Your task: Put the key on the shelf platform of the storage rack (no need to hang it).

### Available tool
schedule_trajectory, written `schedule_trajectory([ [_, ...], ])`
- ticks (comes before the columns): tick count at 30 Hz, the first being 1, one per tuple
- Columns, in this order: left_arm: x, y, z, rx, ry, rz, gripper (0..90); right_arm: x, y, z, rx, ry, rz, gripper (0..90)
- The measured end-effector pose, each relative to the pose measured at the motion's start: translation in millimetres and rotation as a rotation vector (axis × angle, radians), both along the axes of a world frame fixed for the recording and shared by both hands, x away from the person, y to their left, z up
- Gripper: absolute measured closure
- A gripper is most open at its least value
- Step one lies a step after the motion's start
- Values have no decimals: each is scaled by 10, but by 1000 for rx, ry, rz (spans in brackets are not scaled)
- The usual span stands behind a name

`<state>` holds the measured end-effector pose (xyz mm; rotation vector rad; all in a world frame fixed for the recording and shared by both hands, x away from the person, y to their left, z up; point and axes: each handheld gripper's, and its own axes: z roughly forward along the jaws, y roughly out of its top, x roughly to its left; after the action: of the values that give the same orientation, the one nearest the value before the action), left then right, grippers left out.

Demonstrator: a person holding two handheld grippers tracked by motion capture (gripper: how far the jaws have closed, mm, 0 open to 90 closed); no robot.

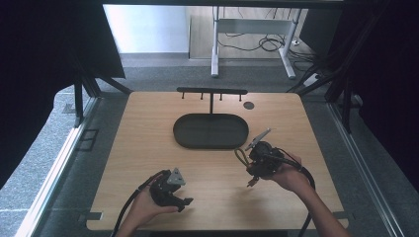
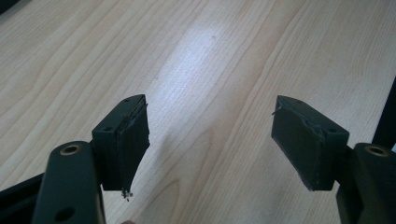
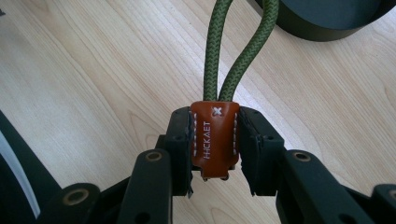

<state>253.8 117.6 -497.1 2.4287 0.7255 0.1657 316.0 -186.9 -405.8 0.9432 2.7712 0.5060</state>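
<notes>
The key strap [image 3: 215, 140], a brown leather tab stitched in white with a loop of green braided cord [image 3: 238, 51] rising out of its top, is sitting between the two black jaws of the right claw [image 3: 215, 144]. The jaws are pressing against both sides of the leather tab, so this claw is clenched and grasping the strap. In the high view the right claw [image 1: 257, 160] is being held just above the tabletop [image 1: 148, 148], toward its right half, with the green loop [image 1: 241, 157] sticking out to the left of the claw and hanging free. The person's right hand [image 1: 289, 175] is wrapping around the claw's body.

Just beyond the loop, an oval dark tray [image 1: 211, 131] is lying flat near the middle of the tabletop, close to the strap but not touching it. Behind the tray a small black T-shaped rack [image 1: 211, 94] with short pegs is standing upright.

The left claw [image 1: 173, 195] is resting low at the near left, well apart from the strap, in the person's left hand [image 1: 146, 207]. Its jaws are standing wide and released, with bare wood between them.
</notes>
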Motion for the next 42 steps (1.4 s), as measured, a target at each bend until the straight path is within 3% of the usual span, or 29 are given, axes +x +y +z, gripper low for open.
schedule_trajectory([
  [11,-17,-106,-72,44,16,-33,260,-5,1,-53,-4,5,5,669],
  [42,-6,-137,-119,69,23,-34,259,-14,-28,-73,-30,7,-2,669],
])
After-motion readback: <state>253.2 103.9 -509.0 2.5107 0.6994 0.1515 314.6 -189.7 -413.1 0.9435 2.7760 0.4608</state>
